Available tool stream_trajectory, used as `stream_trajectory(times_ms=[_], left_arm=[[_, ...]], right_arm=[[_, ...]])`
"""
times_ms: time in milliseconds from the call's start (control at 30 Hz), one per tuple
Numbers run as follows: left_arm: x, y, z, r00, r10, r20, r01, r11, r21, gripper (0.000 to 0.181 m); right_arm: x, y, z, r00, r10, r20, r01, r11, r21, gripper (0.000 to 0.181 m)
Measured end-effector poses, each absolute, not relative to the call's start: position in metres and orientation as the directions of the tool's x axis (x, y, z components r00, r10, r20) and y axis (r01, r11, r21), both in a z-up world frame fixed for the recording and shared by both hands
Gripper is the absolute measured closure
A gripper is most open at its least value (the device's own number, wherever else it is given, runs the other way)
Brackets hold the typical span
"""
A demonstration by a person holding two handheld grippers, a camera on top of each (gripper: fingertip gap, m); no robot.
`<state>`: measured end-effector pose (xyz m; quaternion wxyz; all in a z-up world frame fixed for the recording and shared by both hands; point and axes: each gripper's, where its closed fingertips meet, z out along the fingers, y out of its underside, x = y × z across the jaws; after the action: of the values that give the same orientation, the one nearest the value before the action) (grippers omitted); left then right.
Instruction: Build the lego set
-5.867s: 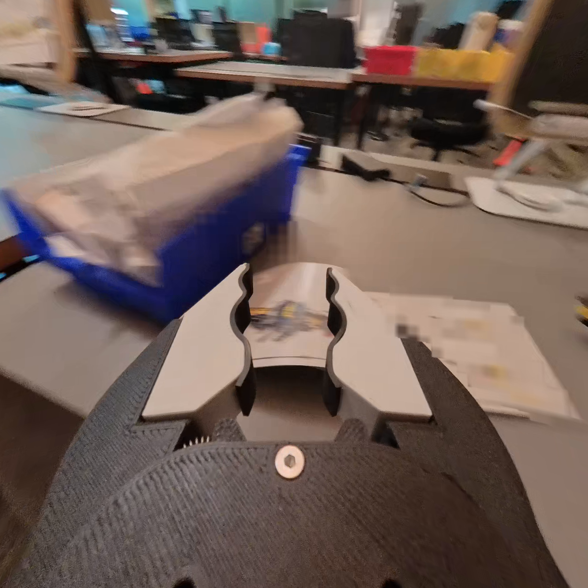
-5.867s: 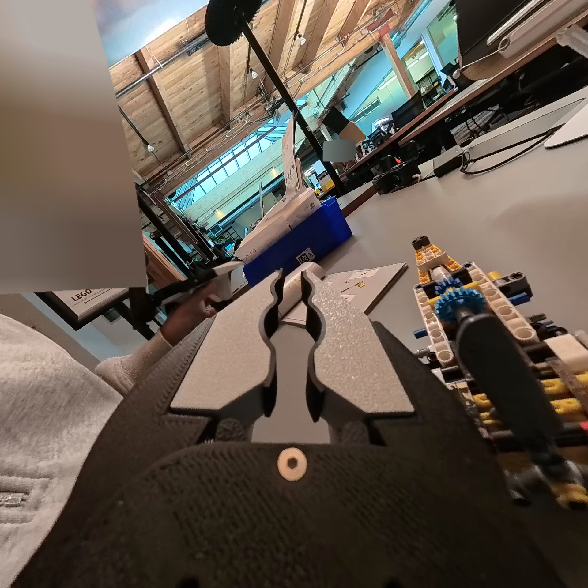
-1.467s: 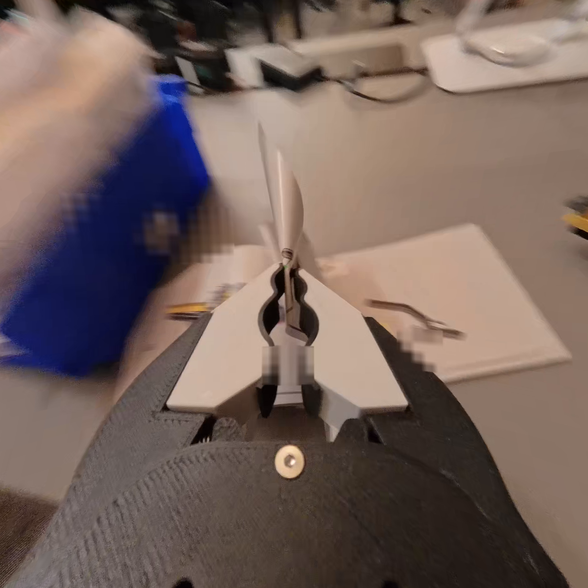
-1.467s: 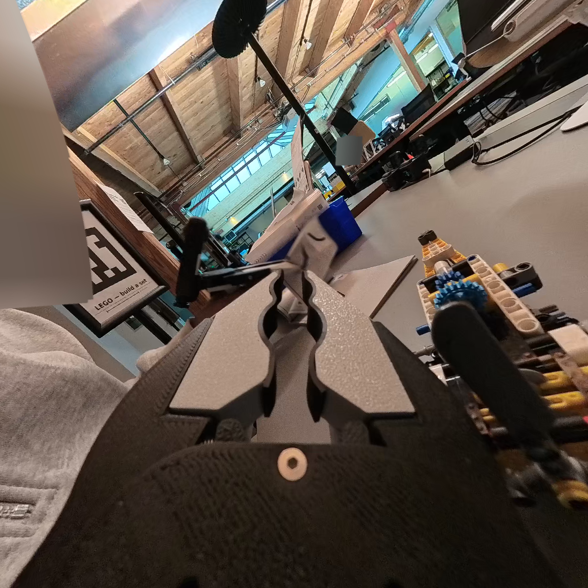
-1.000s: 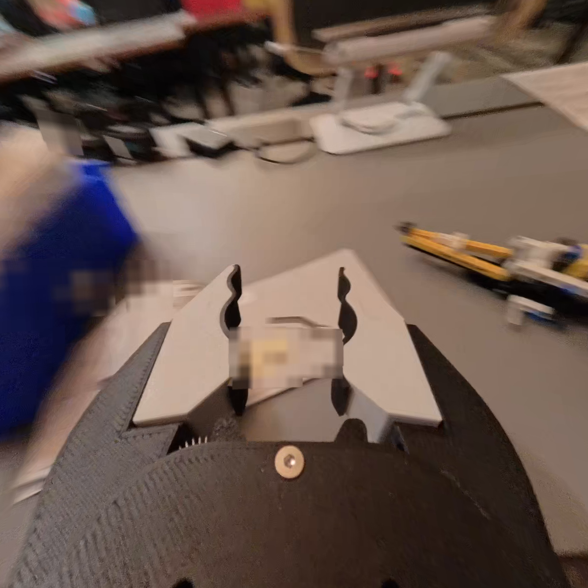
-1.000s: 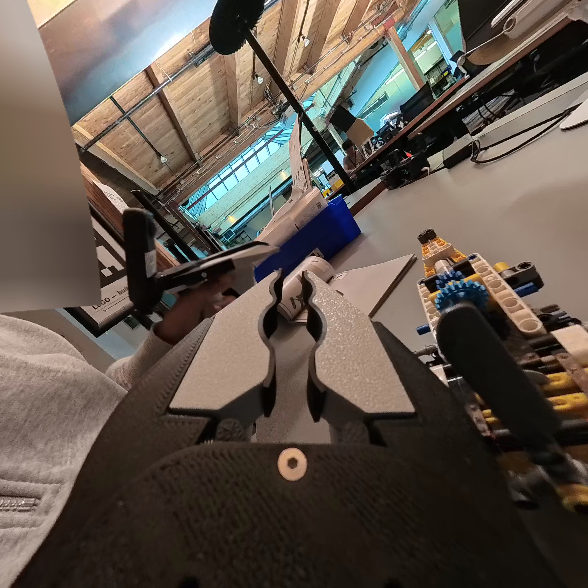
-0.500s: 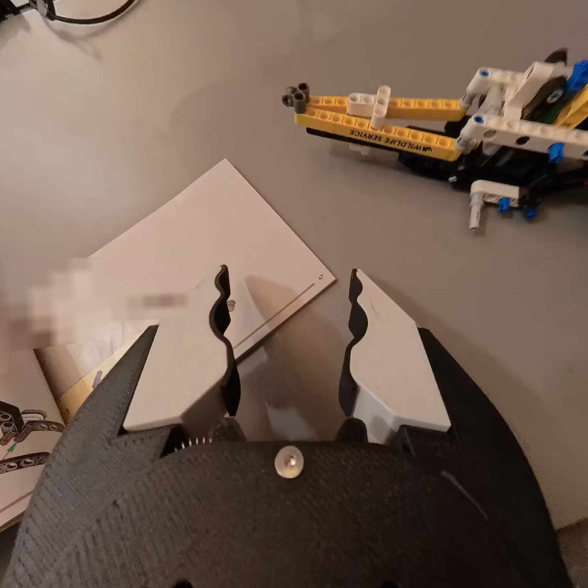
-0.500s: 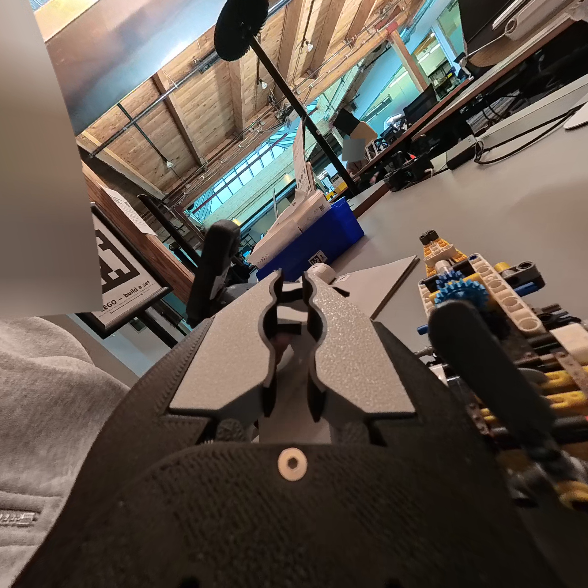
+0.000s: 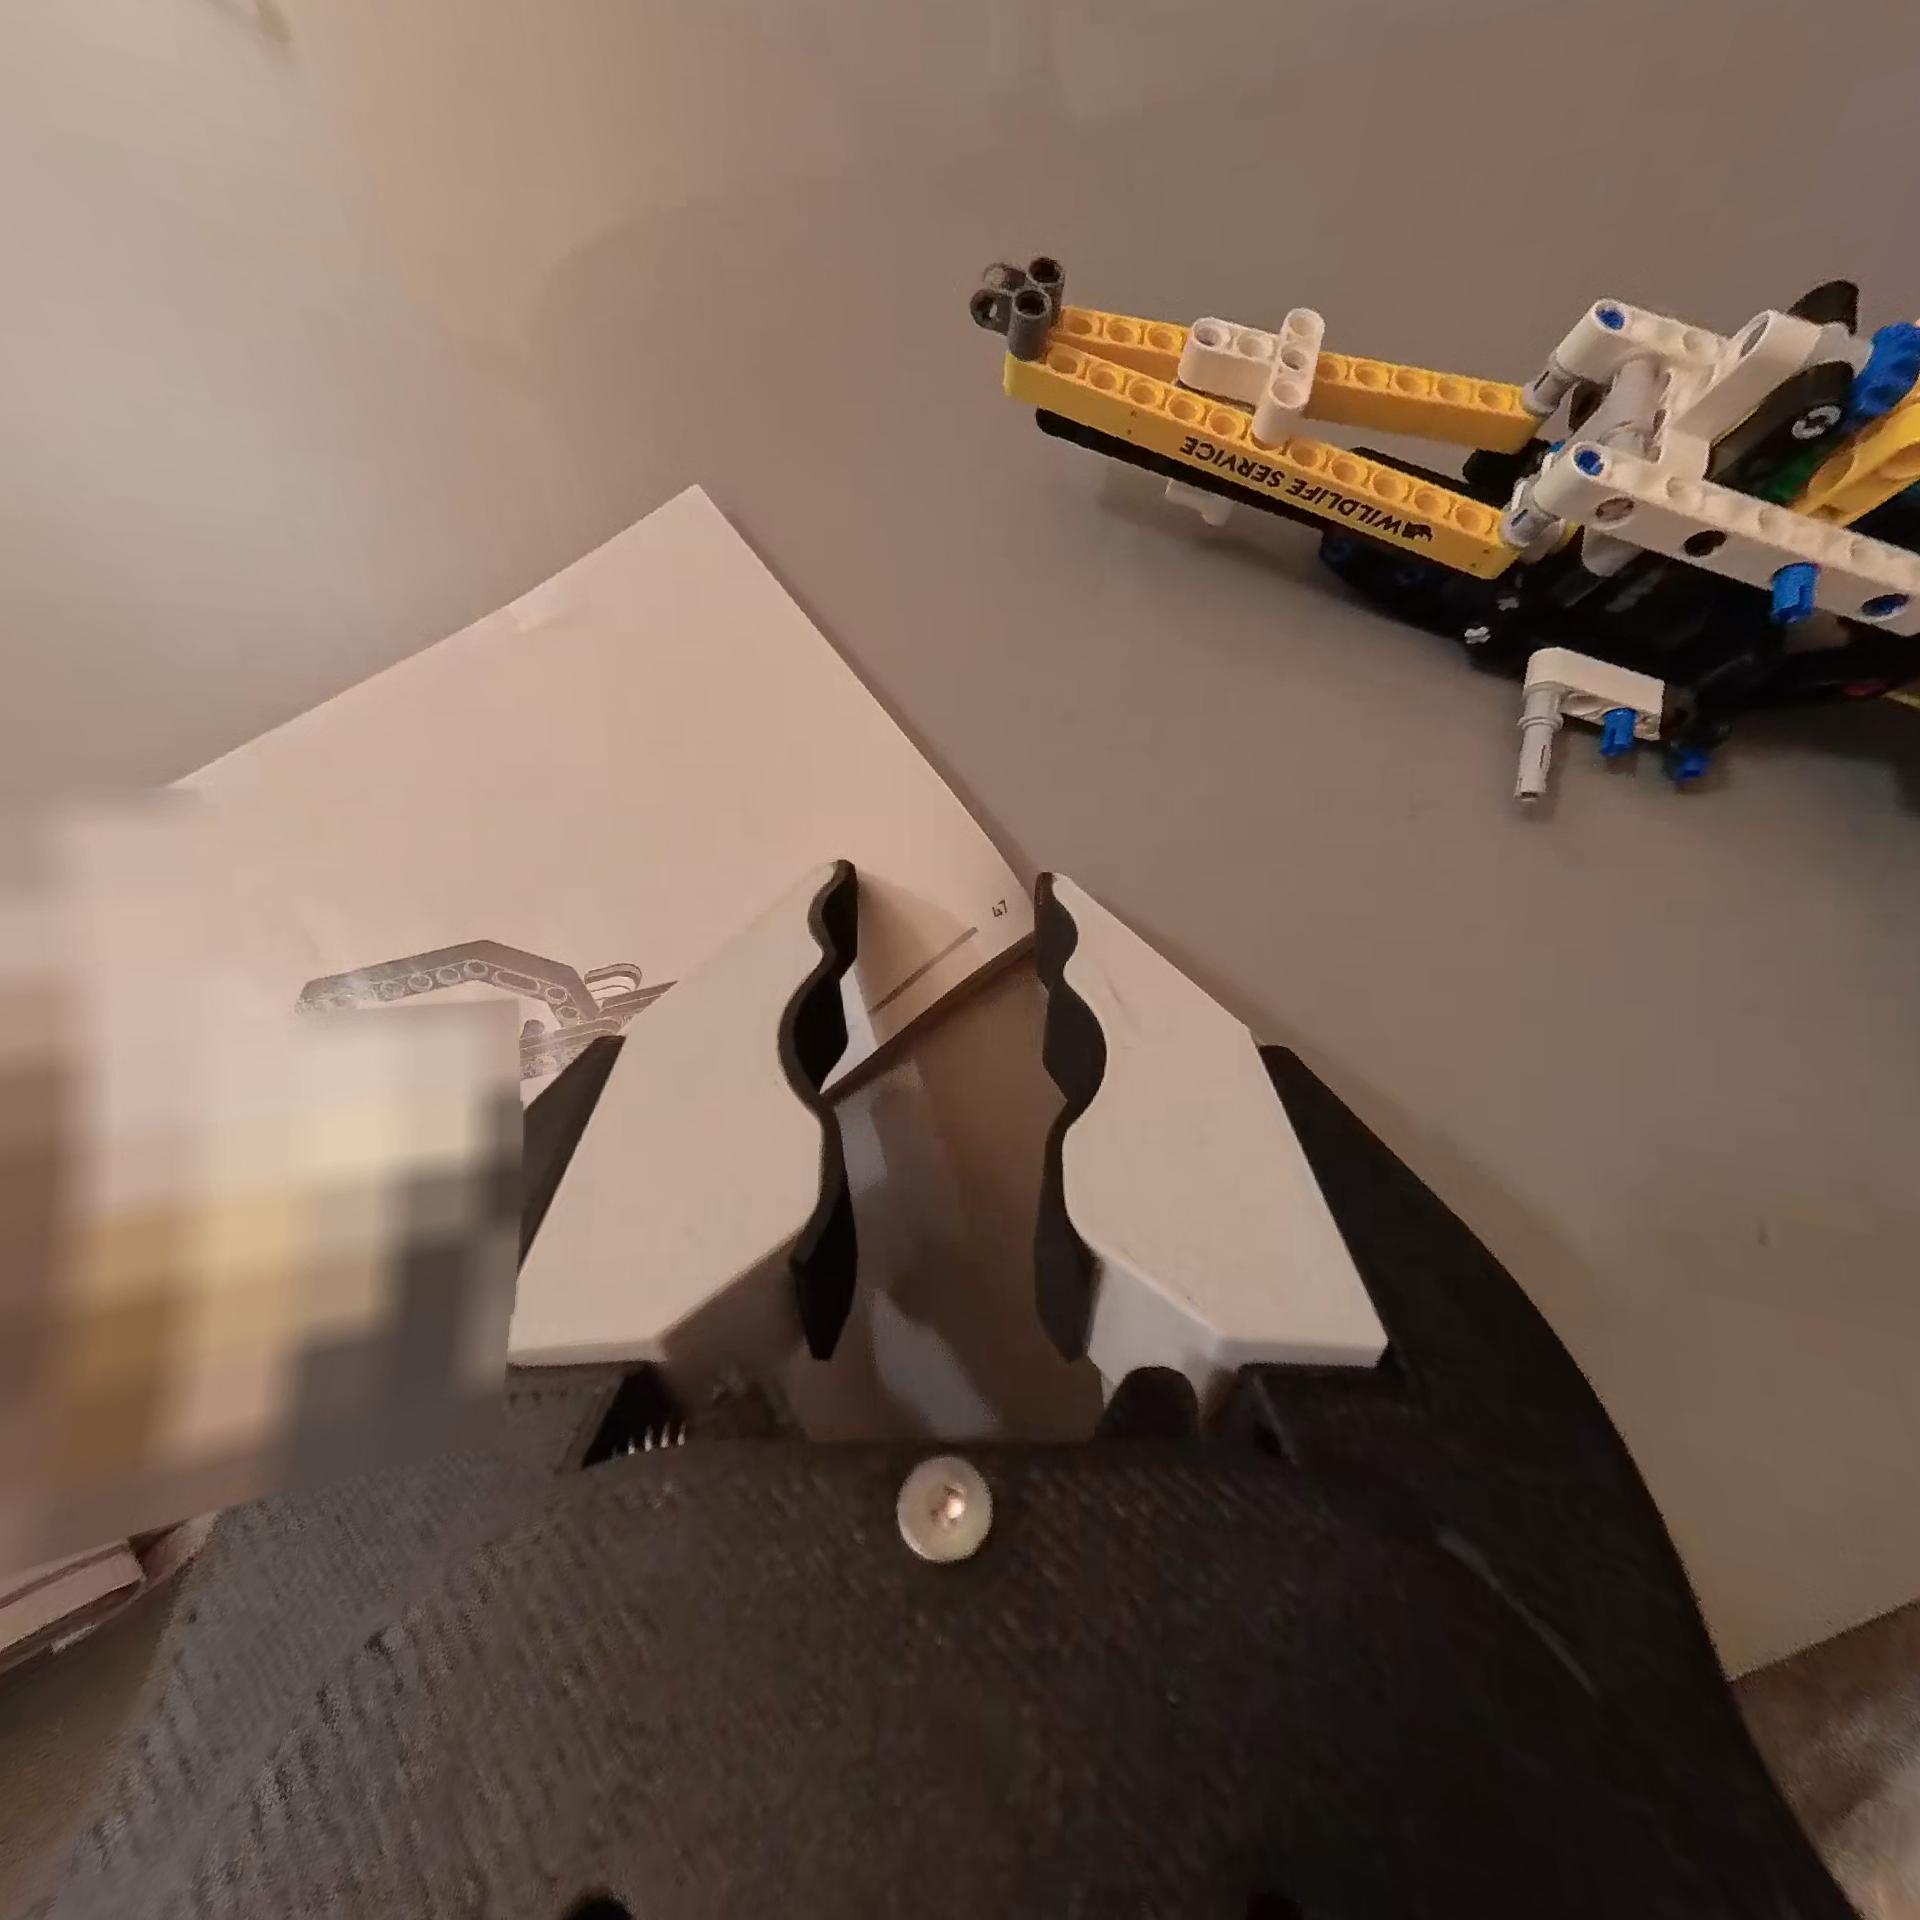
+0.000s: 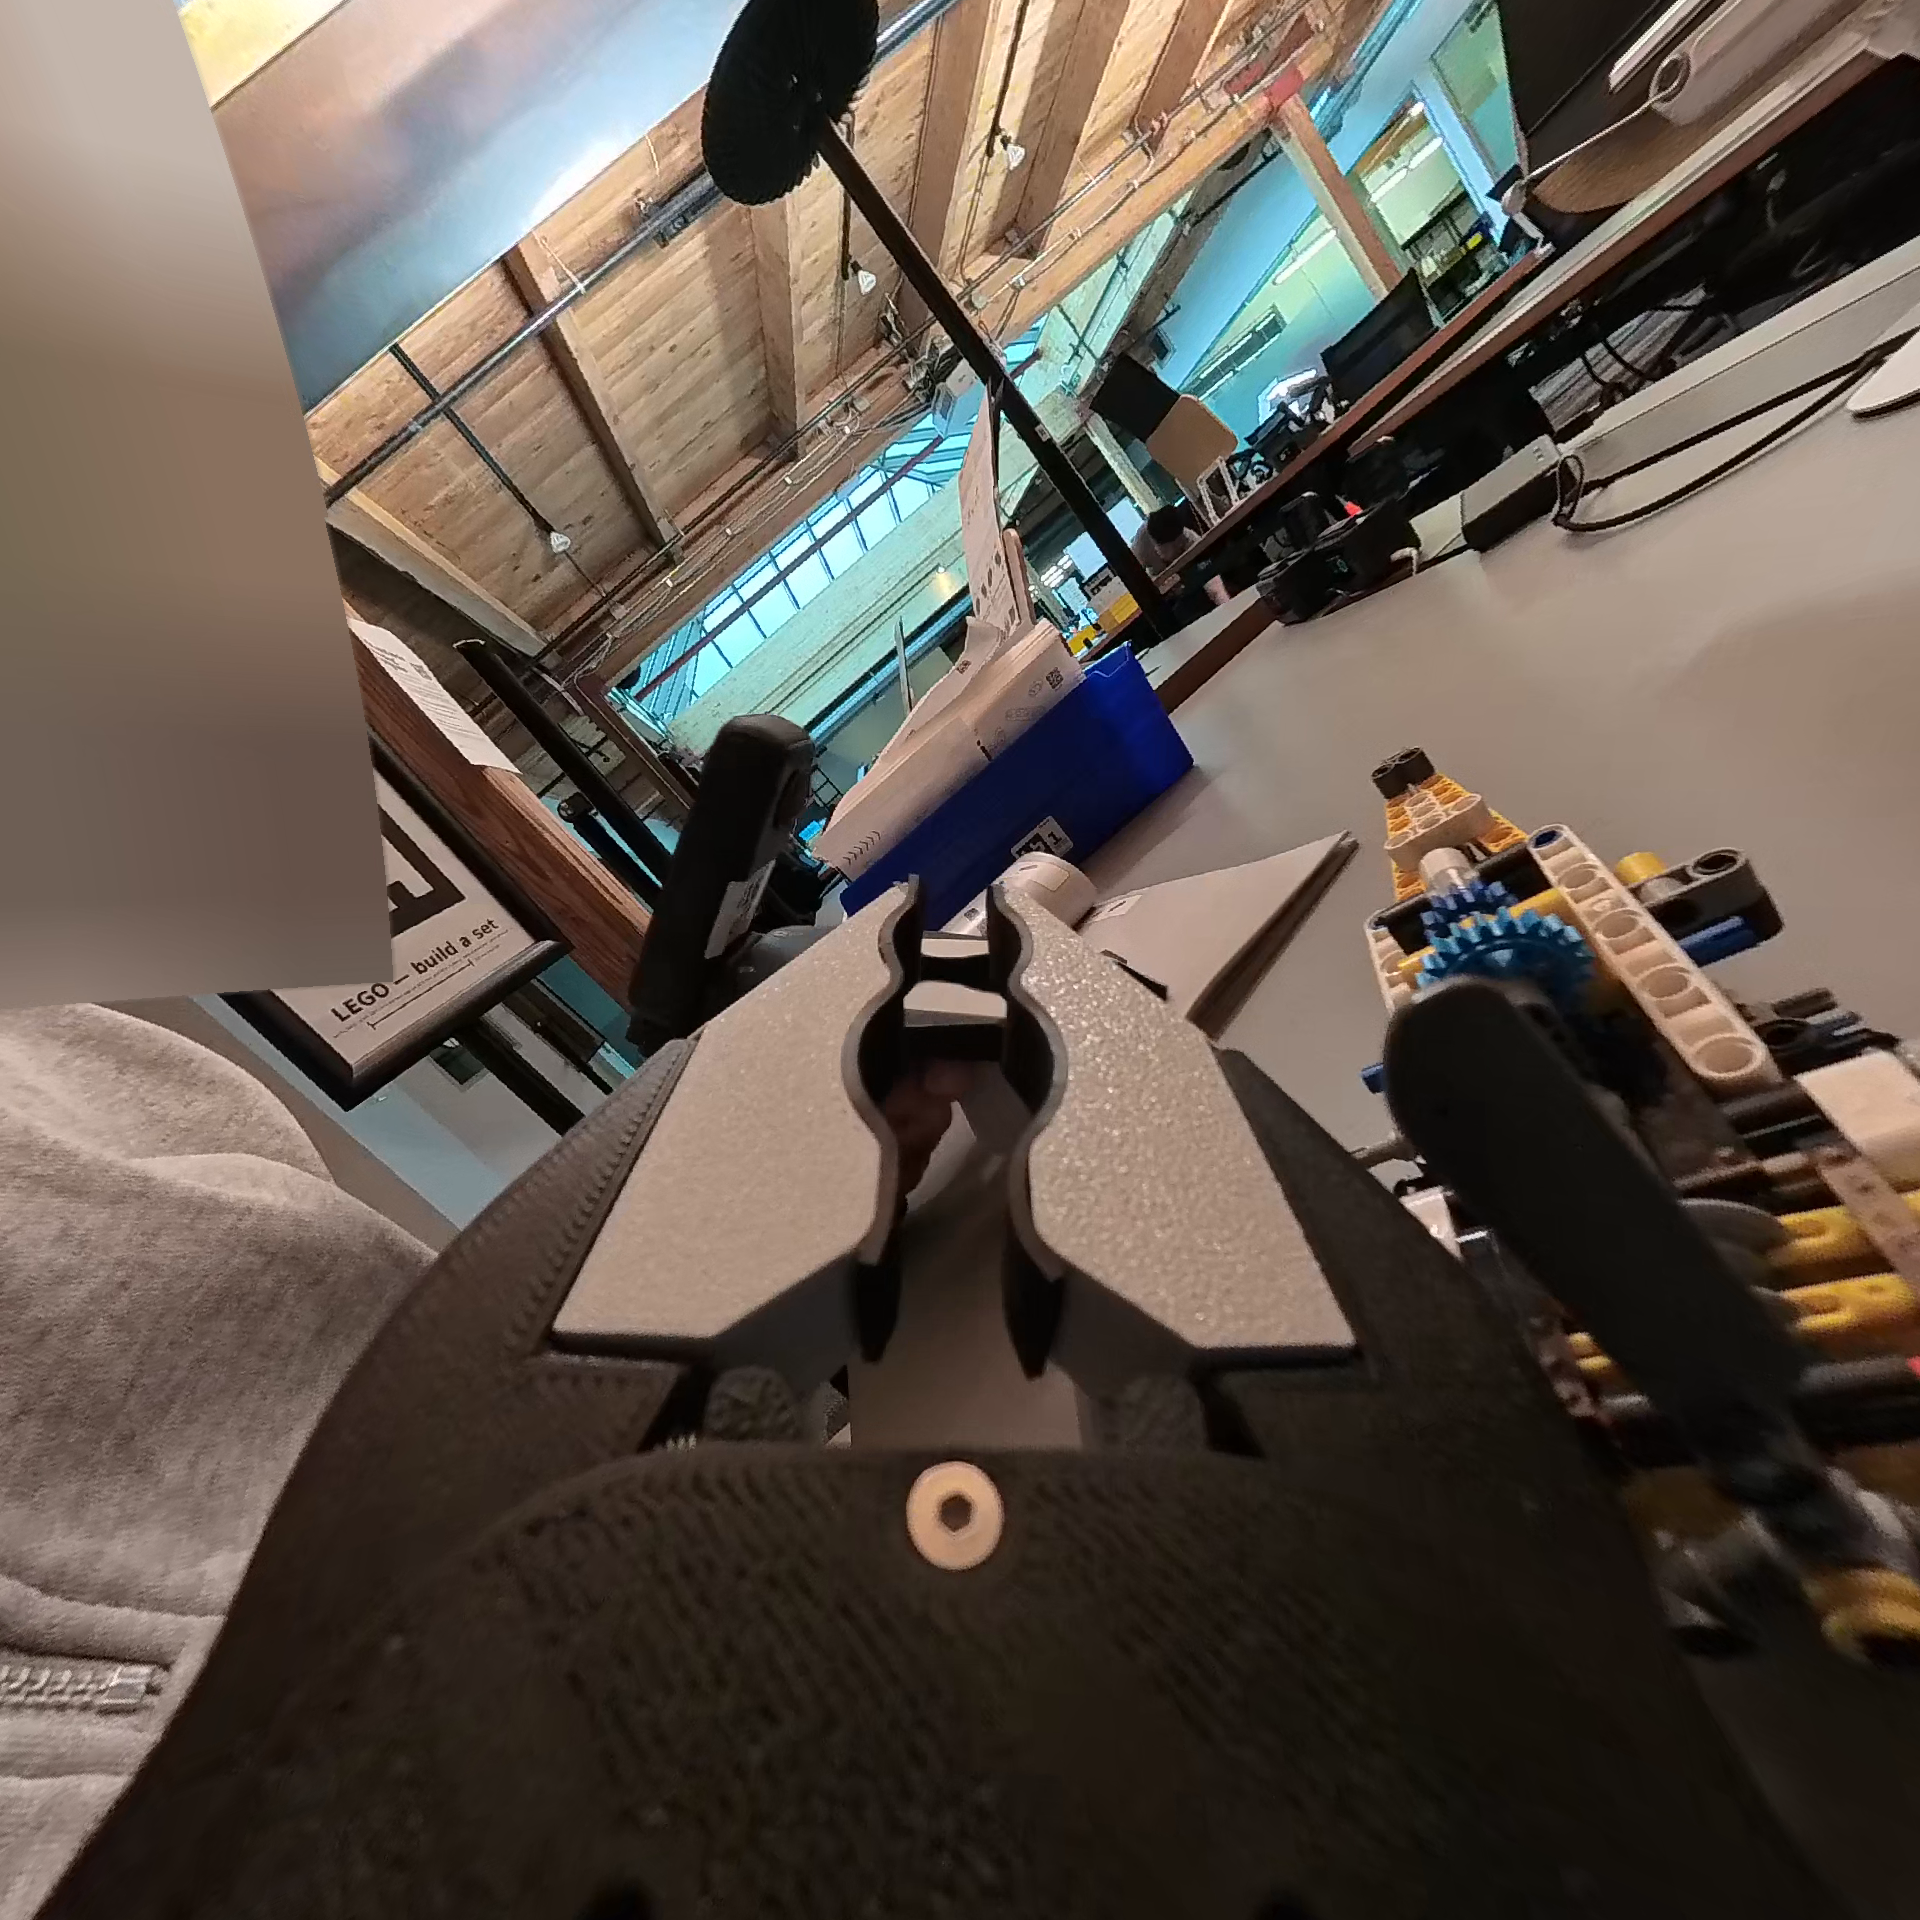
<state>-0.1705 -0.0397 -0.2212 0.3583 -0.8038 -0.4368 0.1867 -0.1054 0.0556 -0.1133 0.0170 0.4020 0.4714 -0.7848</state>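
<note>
My left gripper point(image 9: 940, 891) is open and empty, its jaws a moderate way apart, tilted down over the lower right corner of the open instruction booklet point(image 9: 582, 790). The part-built lego model point(image 9: 1351, 416), with yellow and white beams on a black base, lies on the grey table up and to the right. My right gripper point(image 10: 956, 899) hangs low at the table's near edge, jaws a narrow gap apart and empty. In the right wrist view the model point(image 10: 1579, 935) is close on the right, with a blue gear and a black blade in front. The booklet point(image 10: 1226, 904) lies ahead.
A blue bin point(image 10: 1081, 769) full of white bags stands behind the booklet. A framed sign point(image 10: 436, 987) and a grey sleeve point(image 10: 156, 1247) are on the left. The left gripper's black handle point(image 10: 727, 852) shows behind my right fingers. Cables point(image 10: 1662, 468) lie at the table's back. My hands' fingertips stand some 15 cm from each other.
The left gripper let go of the booklet page, opened, and swung right and down over the booklet corner; its jaws have narrowed in the last half second. The right gripper has stayed put.
</note>
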Motion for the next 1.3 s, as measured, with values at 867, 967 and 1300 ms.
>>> stream_trajectory(times_ms=[867,967,1300], left_arm=[[-0.207,-0.039,-0.195,0.485,0.874,-0.003,0.517,-0.29,-0.806,0.124],[-0.234,-0.054,-0.205,0.433,0.901,-0.027,0.572,-0.298,-0.764,0.114],[-0.255,-0.069,-0.224,0.372,0.919,-0.132,0.63,-0.355,-0.691,0.113]], right_arm=[[-0.106,0.055,-0.113,-0.676,0.353,-0.647,0.404,-0.556,-0.726,0.172],[-0.106,0.055,-0.113,-0.676,0.35,-0.649,0.406,-0.558,-0.724,0.172],[-0.106,0.058,-0.112,-0.673,0.308,-0.672,0.427,-0.58,-0.694,0.172]])
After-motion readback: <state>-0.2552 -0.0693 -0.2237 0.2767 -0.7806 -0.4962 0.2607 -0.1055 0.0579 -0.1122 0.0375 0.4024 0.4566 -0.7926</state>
